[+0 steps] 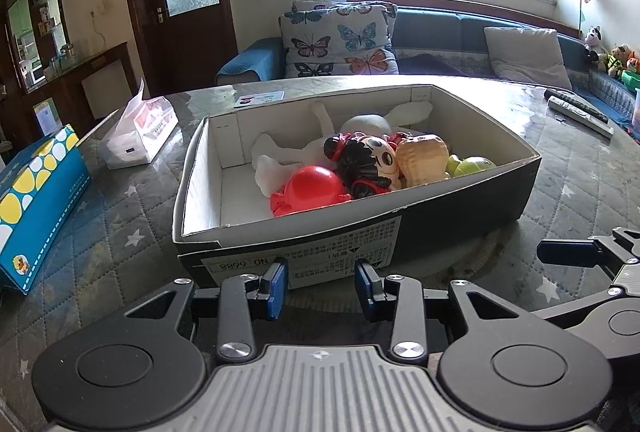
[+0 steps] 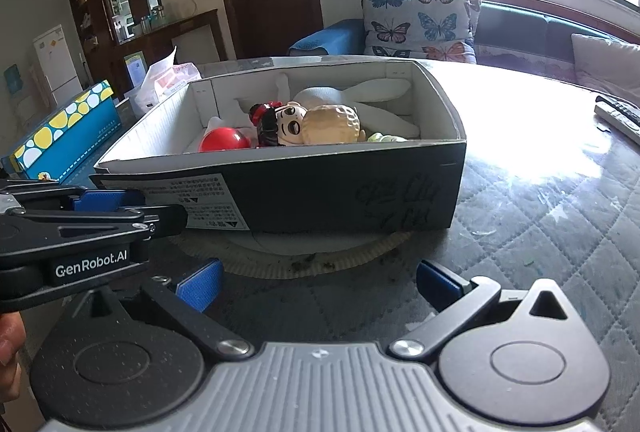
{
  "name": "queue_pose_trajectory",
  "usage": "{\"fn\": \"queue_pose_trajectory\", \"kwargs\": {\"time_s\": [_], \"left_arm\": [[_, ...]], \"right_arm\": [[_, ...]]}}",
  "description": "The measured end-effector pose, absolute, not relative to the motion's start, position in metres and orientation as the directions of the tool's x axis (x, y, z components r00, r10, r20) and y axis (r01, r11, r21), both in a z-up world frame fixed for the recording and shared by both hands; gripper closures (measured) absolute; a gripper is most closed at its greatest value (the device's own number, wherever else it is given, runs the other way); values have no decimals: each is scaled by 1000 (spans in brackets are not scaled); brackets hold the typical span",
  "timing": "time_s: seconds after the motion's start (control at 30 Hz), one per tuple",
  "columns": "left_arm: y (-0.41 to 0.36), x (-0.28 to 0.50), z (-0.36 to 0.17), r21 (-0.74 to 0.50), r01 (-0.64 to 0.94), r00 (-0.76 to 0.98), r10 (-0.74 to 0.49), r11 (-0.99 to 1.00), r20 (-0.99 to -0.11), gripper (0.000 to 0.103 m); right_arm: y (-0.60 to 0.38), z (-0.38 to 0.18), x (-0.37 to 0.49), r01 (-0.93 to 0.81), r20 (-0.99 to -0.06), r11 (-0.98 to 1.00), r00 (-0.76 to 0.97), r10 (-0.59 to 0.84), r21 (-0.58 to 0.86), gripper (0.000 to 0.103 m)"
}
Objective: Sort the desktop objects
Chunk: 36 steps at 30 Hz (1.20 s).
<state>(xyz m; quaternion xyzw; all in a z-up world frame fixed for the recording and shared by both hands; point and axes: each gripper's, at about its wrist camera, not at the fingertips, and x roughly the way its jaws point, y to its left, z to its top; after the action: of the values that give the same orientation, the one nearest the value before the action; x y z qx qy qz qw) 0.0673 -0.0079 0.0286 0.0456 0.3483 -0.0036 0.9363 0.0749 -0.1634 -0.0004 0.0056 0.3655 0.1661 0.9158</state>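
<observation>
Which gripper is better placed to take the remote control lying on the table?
Probably the right gripper: the remote control lies on its side, its fingers are open and empty. The box blocks the left gripper.

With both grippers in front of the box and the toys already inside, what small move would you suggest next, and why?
Probably ease both grippers back from the box. The red toy, doll, yellow toy and white plush already lie inside it. The left gripper and right gripper are open and hold nothing, and no loose toy shows on the table.
</observation>
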Motion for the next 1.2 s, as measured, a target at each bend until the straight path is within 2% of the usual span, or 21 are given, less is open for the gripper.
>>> {"fn": "queue_pose_trajectory", "kwargs": {"time_s": [1.2], "left_arm": [[-6, 77, 32, 69, 17, 735, 35, 997, -677, 65]], "right_arm": [[-160, 0, 91, -333, -678, 933, 656, 332, 135, 0]]}}
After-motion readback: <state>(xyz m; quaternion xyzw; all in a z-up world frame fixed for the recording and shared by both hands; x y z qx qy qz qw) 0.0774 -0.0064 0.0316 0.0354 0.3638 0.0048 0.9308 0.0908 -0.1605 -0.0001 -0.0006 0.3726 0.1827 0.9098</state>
